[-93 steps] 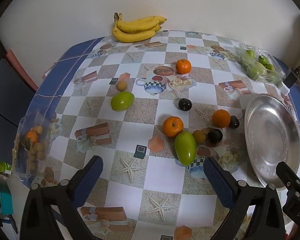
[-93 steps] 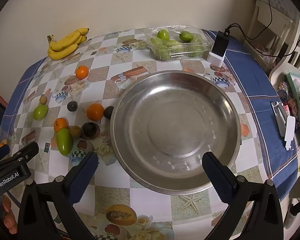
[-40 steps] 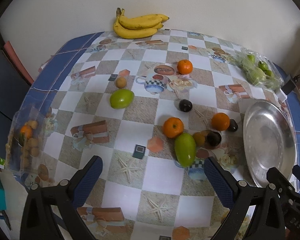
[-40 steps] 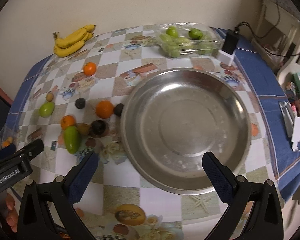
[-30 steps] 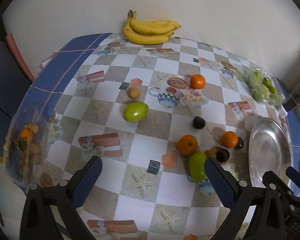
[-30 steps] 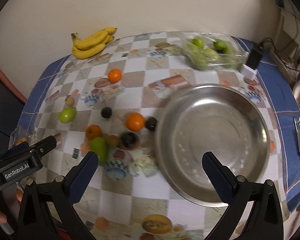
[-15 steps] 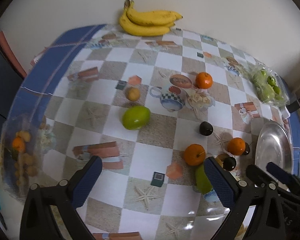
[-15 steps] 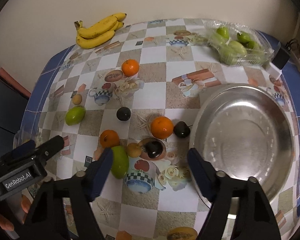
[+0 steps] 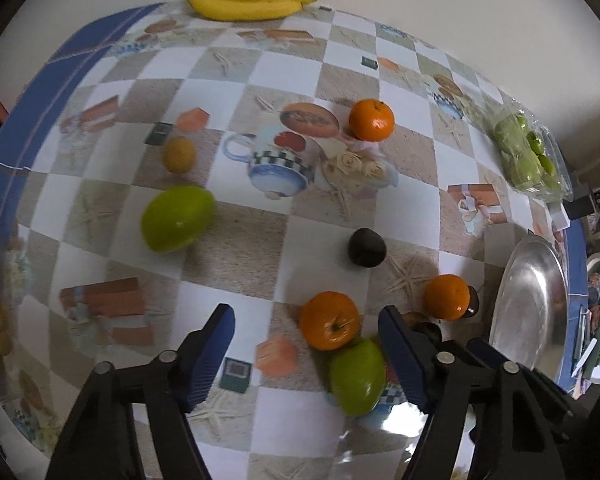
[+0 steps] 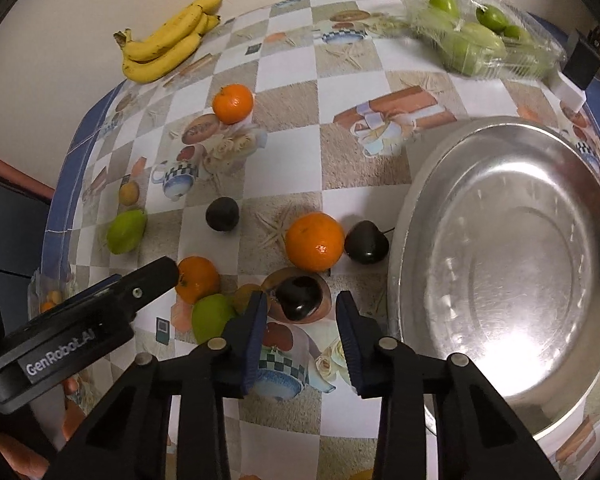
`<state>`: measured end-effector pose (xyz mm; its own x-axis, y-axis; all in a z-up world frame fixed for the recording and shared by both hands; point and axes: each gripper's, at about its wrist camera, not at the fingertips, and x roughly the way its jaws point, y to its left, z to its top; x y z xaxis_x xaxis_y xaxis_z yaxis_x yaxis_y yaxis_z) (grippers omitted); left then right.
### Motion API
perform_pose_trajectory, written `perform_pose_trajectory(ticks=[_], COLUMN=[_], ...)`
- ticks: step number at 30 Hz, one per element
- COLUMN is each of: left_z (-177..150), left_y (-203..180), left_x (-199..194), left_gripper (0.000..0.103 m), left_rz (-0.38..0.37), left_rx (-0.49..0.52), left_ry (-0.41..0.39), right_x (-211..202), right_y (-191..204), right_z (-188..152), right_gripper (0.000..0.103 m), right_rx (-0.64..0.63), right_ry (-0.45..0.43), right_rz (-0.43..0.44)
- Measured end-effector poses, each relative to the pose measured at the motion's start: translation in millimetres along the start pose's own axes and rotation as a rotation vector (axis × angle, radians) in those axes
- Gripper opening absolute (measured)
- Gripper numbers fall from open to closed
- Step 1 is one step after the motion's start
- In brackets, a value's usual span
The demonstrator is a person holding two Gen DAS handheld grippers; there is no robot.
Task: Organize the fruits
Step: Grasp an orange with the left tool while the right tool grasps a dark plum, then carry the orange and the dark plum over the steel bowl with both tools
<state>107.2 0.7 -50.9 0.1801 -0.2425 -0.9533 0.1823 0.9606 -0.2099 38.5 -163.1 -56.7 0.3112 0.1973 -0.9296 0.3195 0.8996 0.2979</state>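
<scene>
Both tongs closing on nothing yet: right gripper (image 10: 302,312) narrowed just short of the dark fruit (image 10: 299,297), left gripper (image 9: 306,334) wider around the near orange (image 9: 329,325), seemingly for loading the steel bowl (image 10: 416,216) at right.

Two handheld grippers, left gripper (image 9: 304,356) and right gripper (image 10: 302,332), each built from matte black plastic arms forked into a V. Long flat fingers (image 10: 252,340) faced with ribbed dark-blue pads, hinged on the arms by round silver screws (image 9: 168,357). On the left gripper's black body, seen from the right wrist camera, a grey label (image 10: 60,350) printed "GenRobot.AI" and one small screw near its rounded tip.
</scene>
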Motion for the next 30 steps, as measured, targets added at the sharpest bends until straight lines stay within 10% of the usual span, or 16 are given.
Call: perform_pose_trajectory(ticks=[13,30], left_z=[4,3], left_y=[-5,2], left_x=[28,26], left_gripper=[0.043,0.039], left_rz=[-0.031,-0.048], left_rx=[-0.049,-0.116], left_ry=[0.057,0.050], right_x=[19,25], right_y=[3,2], right_z=[1,3], right_gripper=[0.032,0.028], right_rx=[-0.003,0.009], right_ry=[0.042,0.045], right_rz=[-0.012,0.013])
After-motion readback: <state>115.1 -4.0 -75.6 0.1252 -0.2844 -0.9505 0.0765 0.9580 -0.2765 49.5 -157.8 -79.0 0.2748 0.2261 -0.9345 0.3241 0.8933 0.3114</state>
